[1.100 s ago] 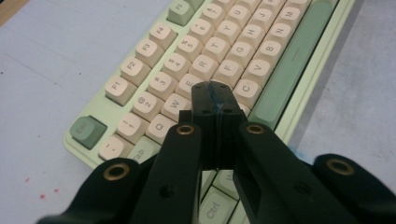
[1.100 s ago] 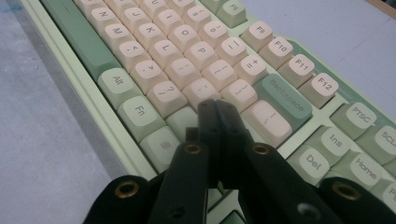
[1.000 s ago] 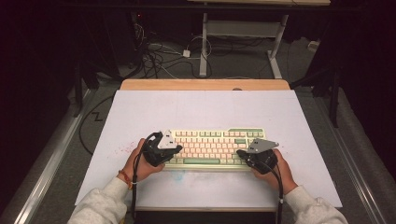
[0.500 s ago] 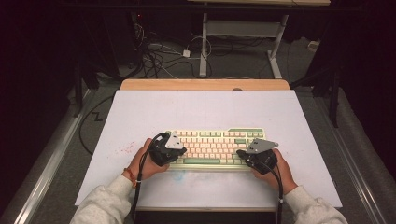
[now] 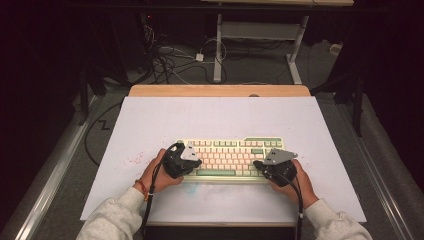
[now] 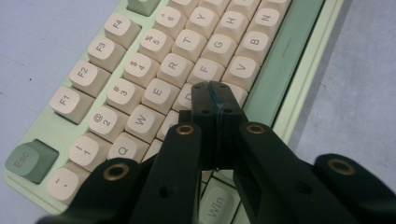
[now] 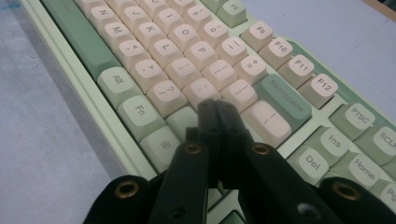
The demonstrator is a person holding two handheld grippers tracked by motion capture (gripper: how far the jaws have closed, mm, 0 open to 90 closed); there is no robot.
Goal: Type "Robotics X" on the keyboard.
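Right now your keyboard [image 5: 227, 157] lies in the lower middle of the high view on the white tabletop [image 5: 215, 117], its long axis running left to right across the frame, parallel to the tabletop's near edge. Your left claw [image 5: 187, 162] sits over the keyboard's left end and your right claw [image 5: 260, 165] over its right end, so each hand already covers its own half.

Both claws are pressed together with nothing pinched between them. In the left gripper view, the closed tip of the left claw [image 6: 215, 100] rests over the keys just right of E and below F, about where D would be; whether it actually presses a key you cannot tell from this angle. In the right gripper view, the closed tip of the right claw [image 7: 215, 112] hangs over the pale keys near the large Enter-shaped key [image 7: 267, 122], below Backspace [image 7: 284, 99].

Judging by this, you are poking keys with closed tips. What the next stroke turns on is the row direction: keys step away along the keyboard's long axis, so reach left-half letters with the left claw and right-half ones with the right.
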